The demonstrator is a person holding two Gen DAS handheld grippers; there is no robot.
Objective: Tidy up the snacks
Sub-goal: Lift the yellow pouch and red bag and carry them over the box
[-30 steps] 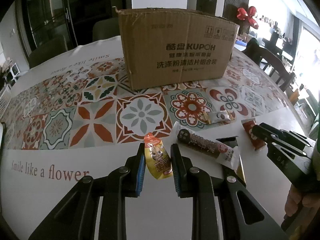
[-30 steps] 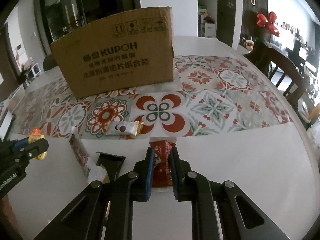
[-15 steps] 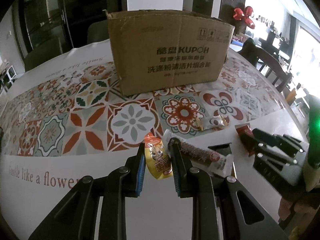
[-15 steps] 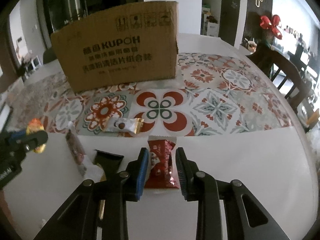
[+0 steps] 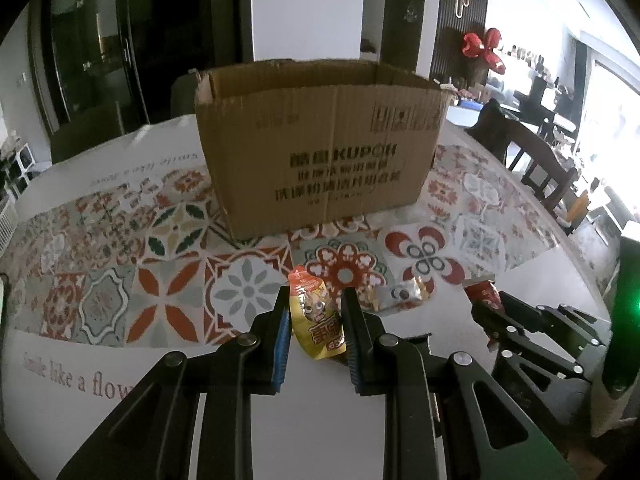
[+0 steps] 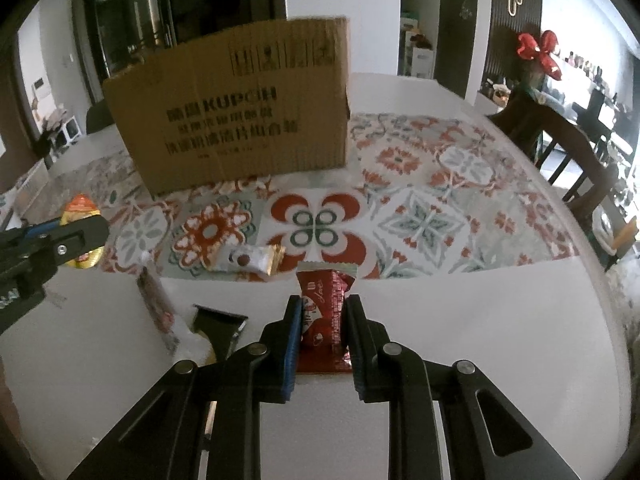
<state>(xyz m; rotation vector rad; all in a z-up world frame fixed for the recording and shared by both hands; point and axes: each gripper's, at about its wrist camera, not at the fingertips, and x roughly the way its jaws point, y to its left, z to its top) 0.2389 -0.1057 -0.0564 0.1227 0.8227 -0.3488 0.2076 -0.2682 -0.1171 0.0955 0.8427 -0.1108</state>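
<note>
My left gripper (image 5: 314,312) is shut on a yellow snack pouch (image 5: 318,324) with an orange top and holds it above the table. It also shows at the left of the right wrist view (image 6: 80,220). My right gripper (image 6: 323,316) is shut on a red snack packet (image 6: 325,312) and holds it just above the table; it appears in the left wrist view (image 5: 492,312). An open brown cardboard box (image 5: 320,148) stands behind on the patterned tablecloth; it also shows in the right wrist view (image 6: 236,120).
A small silver-and-gold candy (image 6: 248,258) lies on the cloth ahead. A long wrapped bar (image 6: 156,304) and a black-and-gold packet (image 6: 218,326) lie left of my right gripper. Dark wooden chairs (image 6: 560,140) stand at the table's right edge.
Both grippers have lifted and moved forward toward the box with their snacks. The right gripper's jaws, spread half a second ago, now press on the red packet.
</note>
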